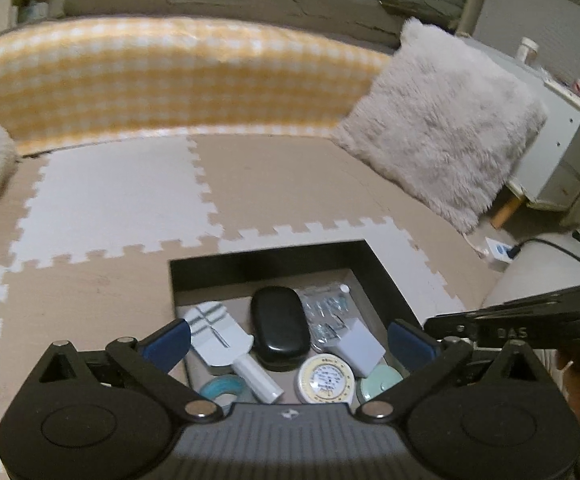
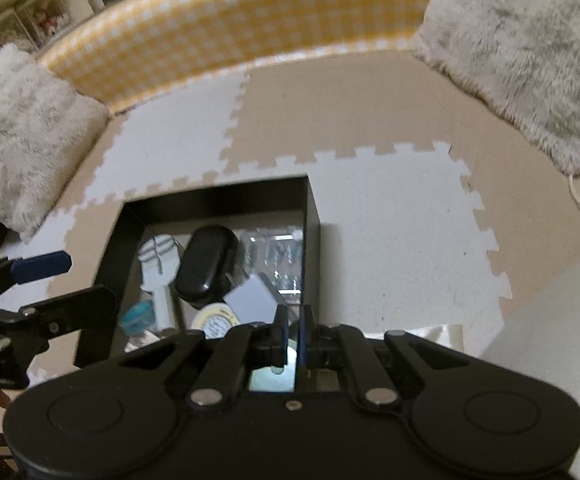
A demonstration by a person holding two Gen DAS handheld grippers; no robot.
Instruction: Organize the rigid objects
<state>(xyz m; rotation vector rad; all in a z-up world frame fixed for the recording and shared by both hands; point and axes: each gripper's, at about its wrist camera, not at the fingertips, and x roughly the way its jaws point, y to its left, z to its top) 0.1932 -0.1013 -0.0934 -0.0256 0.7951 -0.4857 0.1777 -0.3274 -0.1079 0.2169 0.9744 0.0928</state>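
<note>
A black open box [image 1: 386,276] sits on the foam mat and holds a black oval case [image 1: 277,326], a white paddle-shaped brush [image 1: 221,340], a white cube [image 1: 356,346], a yellow round tin [image 1: 324,378], a blue tape roll [image 1: 225,386], a pale green lid [image 1: 380,386] and a clear packet [image 1: 326,308]. My left gripper [image 1: 290,340] is open wide above the box. The box [image 2: 312,216] also shows in the right wrist view. My right gripper [image 2: 294,332] hangs over the box's near right corner, fingers almost together, a pale green thing between them.
Beige and white foam puzzle mats [image 1: 129,208] cover the floor. A yellow checked cushion [image 1: 169,80] runs along the back. A fluffy grey pillow [image 1: 442,120] leans at the right, another [image 2: 17,136] at the left. A white cabinet [image 1: 562,148] and a power strip [image 1: 498,252] stand far right.
</note>
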